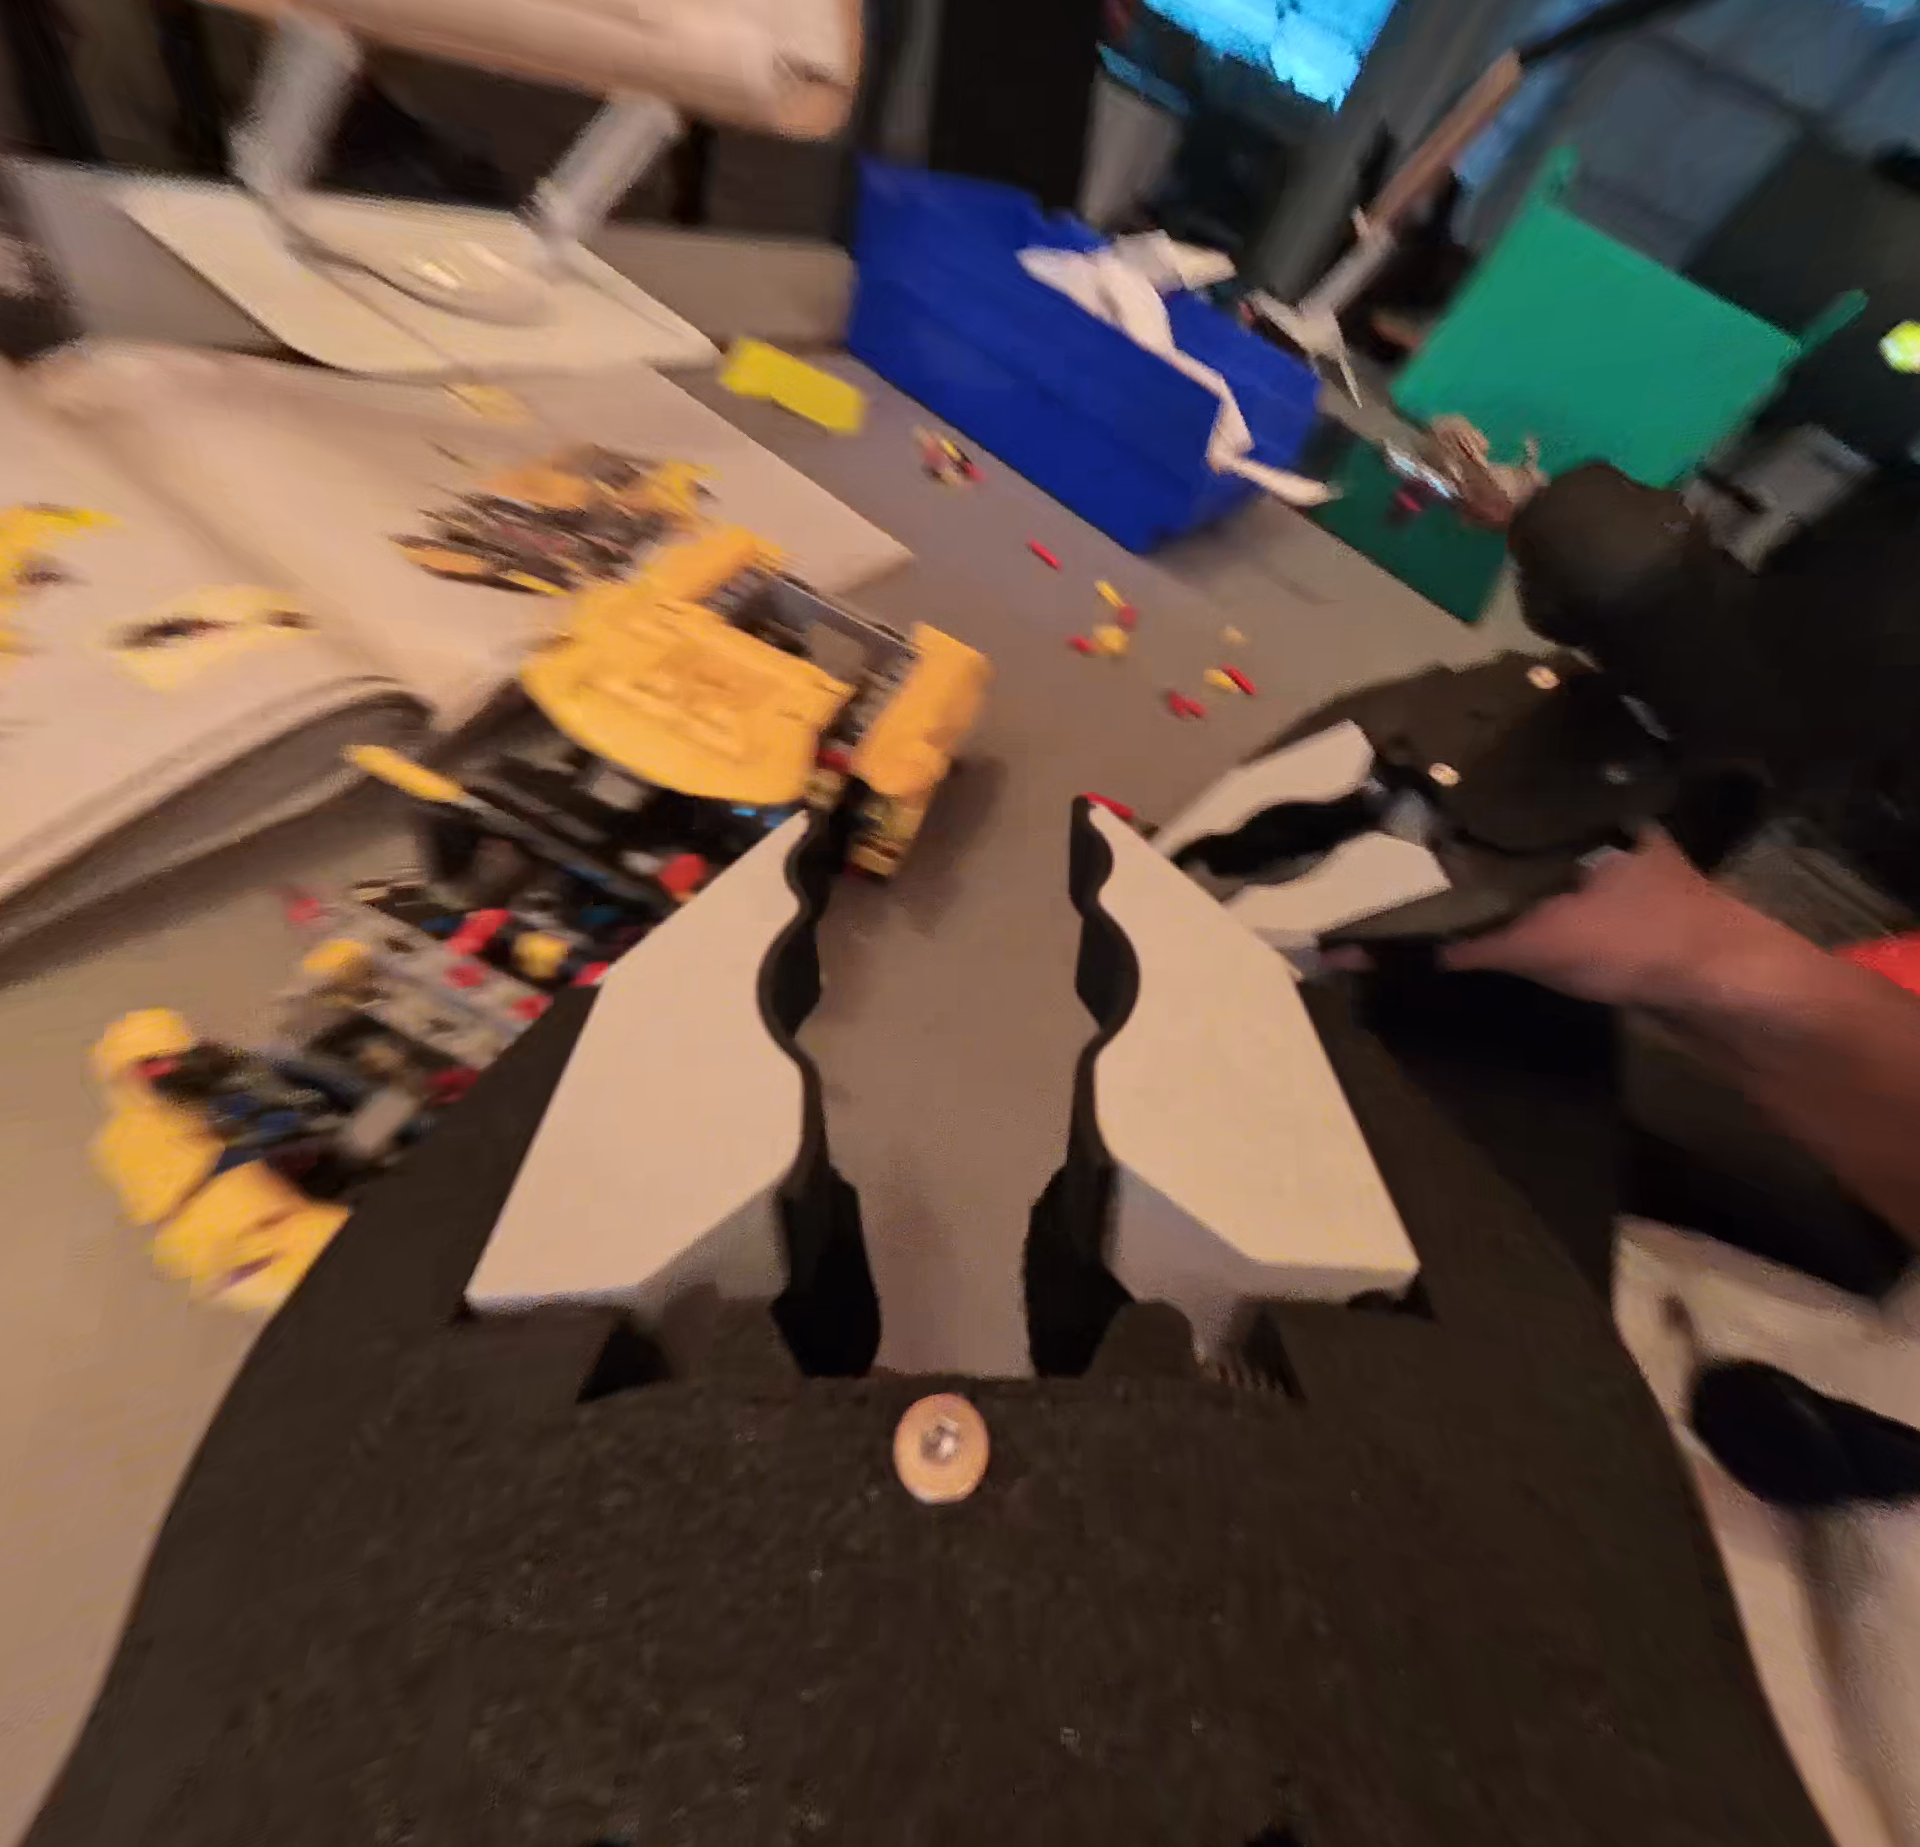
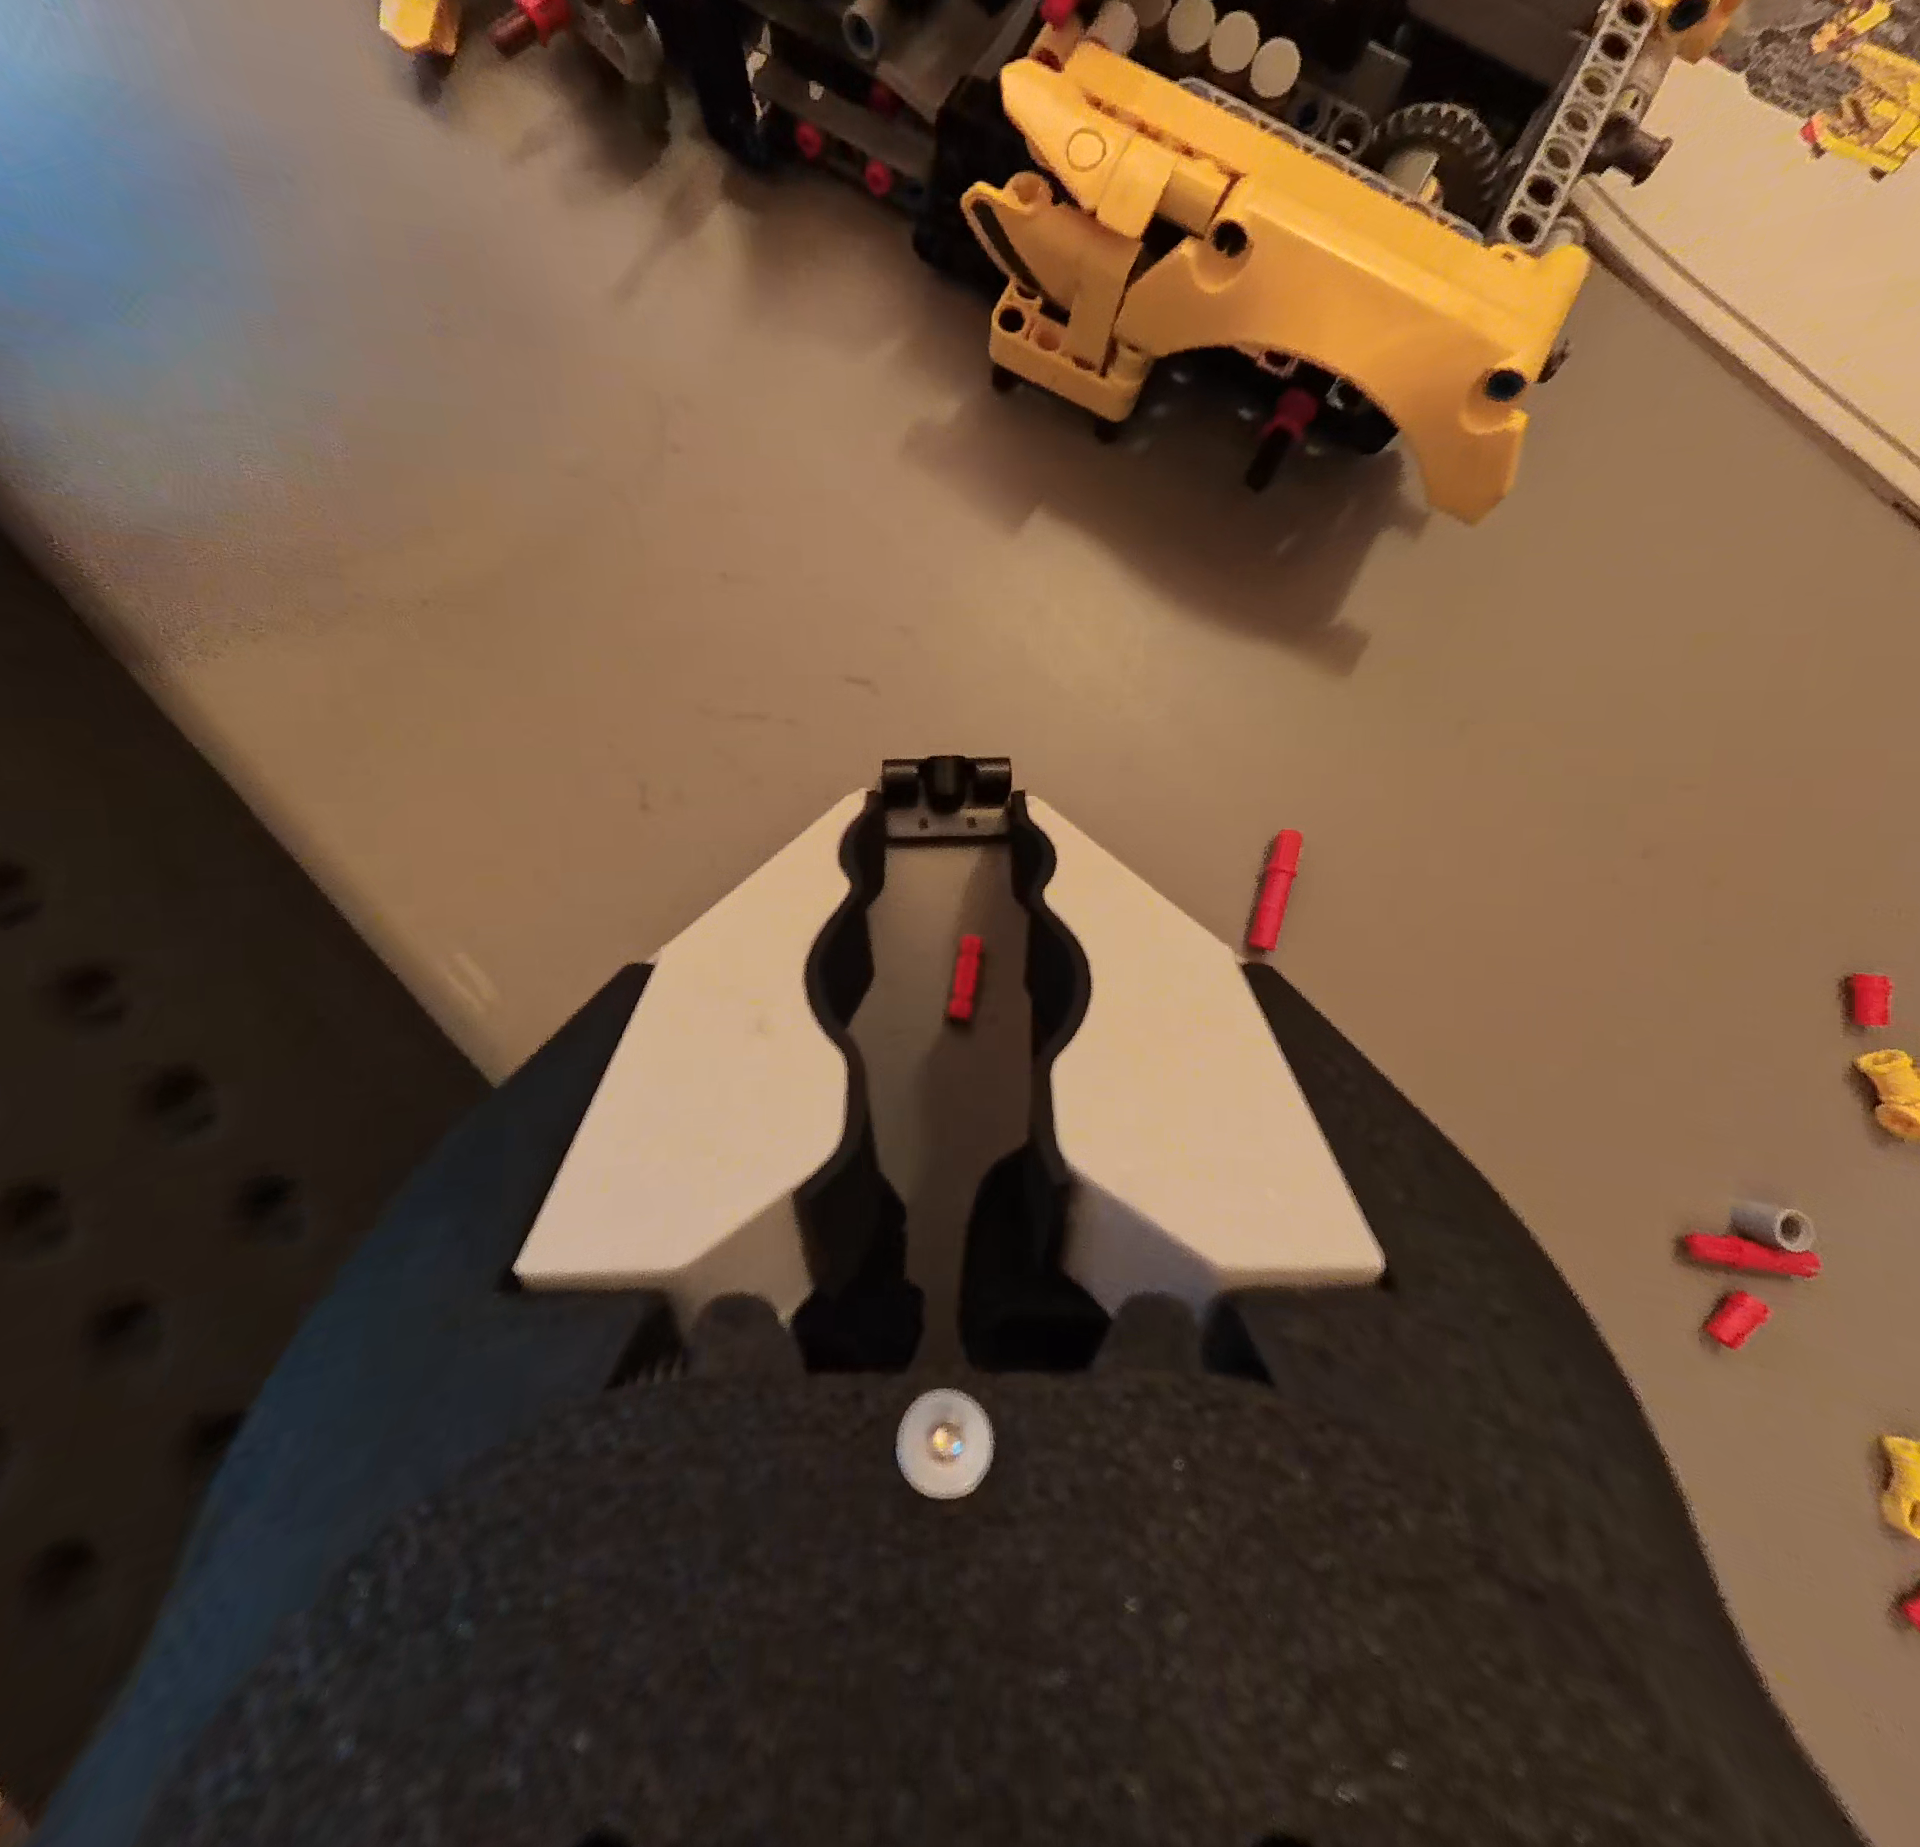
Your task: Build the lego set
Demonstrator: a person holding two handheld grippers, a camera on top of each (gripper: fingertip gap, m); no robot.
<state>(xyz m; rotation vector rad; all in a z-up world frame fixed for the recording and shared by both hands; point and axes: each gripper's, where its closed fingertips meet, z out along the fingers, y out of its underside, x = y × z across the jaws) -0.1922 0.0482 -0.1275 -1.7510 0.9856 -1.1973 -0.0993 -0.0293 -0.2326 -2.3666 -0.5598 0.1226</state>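
- Left wrist view: nearest the lens, my left gripper [image 1: 940, 821] has its fingers spread apart with nothing between them, only bare grey table [image 1: 935, 1122] showing through the gap.
- Just beyond its left fingertip sits the yellow lego vehicle [image 1: 727, 717], blurred, lying partly against an open instruction booklet [image 1: 312, 550].
- Loose red and yellow pins [image 1: 1153, 644] are scattered farther off, with a blue bin [image 1: 997, 363] behind them.
- Right wrist view: closest to me, my right gripper [image 2: 945, 795] is clamped on a small black lego piece [image 2: 945, 795] at its tips.
- Ahead and to the right, well apart from the tips, stands the yellow lego vehicle [image 2: 1278, 270].
- One red pin [image 2: 1276, 888] lies beside the right finger.
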